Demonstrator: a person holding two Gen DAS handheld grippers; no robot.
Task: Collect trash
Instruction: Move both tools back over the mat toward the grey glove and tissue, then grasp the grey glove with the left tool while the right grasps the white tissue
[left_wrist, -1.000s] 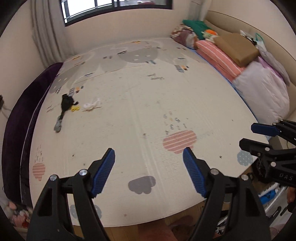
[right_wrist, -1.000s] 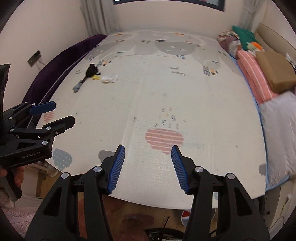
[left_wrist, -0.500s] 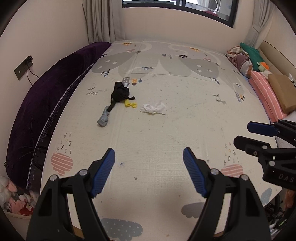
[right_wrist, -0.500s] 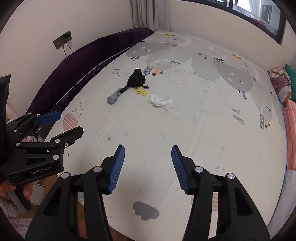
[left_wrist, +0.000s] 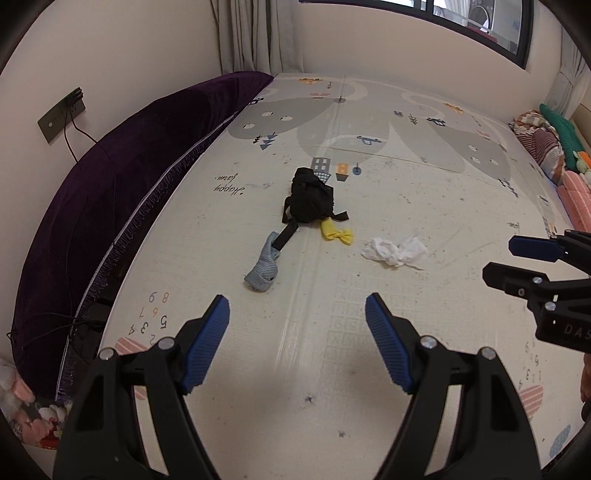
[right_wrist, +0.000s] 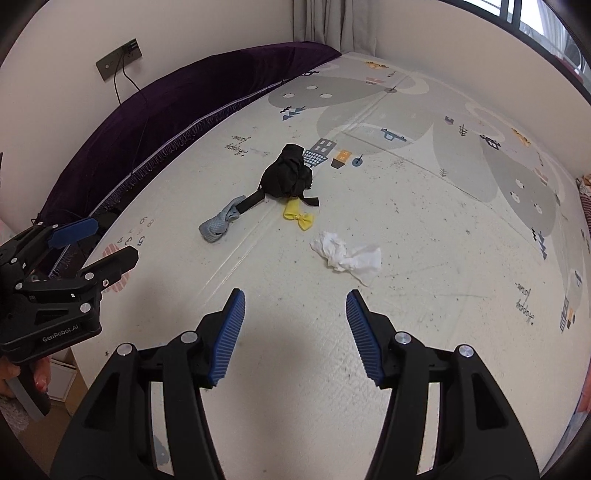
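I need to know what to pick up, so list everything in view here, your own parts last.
play mat: one, cream with grey prints, covers the floor
black cloth bundle: one, black, mid-mat
grey sock: one, blue-grey, just left of the bundle's strap
yellow scrap: one, yellow, beside the bundle
crumpled tissue: one, white, right of the scrap
purple cushion: one, dark purple, along the left wall
wall socket: one, dark, above the cushion
bedding pile: several, striped and green, far right
left tool: one, black with blue pads, open, empty
right tool: one, same, opening, empty
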